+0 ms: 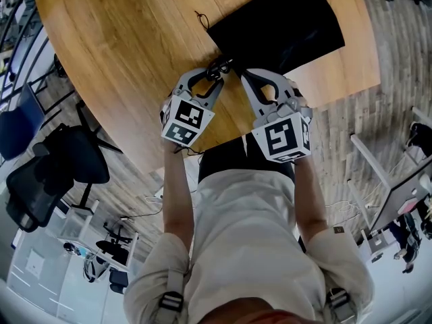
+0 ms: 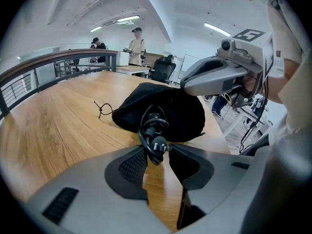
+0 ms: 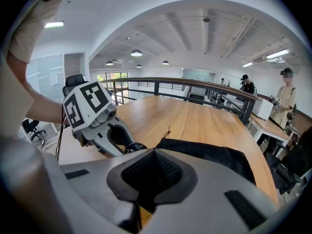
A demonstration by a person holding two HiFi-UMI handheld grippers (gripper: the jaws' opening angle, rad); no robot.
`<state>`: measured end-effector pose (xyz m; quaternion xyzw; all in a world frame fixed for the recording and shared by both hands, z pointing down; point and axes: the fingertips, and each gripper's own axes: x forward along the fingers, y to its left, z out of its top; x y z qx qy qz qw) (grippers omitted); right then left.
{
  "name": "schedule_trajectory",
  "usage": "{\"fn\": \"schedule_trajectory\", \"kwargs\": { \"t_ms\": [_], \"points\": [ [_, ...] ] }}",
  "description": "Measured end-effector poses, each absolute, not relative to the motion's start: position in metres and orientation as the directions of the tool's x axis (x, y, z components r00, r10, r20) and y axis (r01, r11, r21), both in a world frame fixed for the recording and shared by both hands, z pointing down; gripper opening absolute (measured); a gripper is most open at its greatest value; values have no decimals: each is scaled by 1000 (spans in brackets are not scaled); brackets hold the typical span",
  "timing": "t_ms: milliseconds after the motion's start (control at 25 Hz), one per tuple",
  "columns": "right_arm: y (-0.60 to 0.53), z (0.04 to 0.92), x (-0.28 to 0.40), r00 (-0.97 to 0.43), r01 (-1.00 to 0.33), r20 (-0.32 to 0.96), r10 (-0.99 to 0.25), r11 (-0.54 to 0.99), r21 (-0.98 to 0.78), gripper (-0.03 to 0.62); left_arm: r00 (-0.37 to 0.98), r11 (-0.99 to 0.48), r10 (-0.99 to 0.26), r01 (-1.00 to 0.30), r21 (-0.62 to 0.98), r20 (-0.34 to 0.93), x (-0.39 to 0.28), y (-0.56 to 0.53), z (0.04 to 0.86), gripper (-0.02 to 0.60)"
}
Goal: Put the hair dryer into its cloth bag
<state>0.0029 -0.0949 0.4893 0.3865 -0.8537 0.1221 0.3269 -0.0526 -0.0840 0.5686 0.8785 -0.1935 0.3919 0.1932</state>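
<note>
The left gripper [image 2: 157, 152] has its fingers clenched on the hair dryer's coiled black cord [image 2: 151, 128], at the mouth of the cloth bag [image 2: 180, 108] lying bulged on the desk [image 2: 53, 126]; the right gripper [image 3: 155, 152] has its fingers pinched on the bag's near edge

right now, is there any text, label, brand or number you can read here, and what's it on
No readable words, brands or numbers anywhere.
Cube on the left gripper: black-and-white square codes only, no letters.
Cube on the right gripper: the same.
Tag on the person's sleeve: too small to read.
Sheets on the far wall: too blurred to read.
The black cloth bag: no label visible.
</note>
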Motion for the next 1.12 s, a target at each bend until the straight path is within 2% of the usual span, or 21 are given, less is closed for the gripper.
{"fn": "schedule_trajectory", "kwargs": {
  "t_ms": [1120],
  "points": [
    [-95,484,-3,-506,-737,642,-576,676,26,23,685,-893,-149,-404,201,713,3,-112,572,153]
  ]
}}
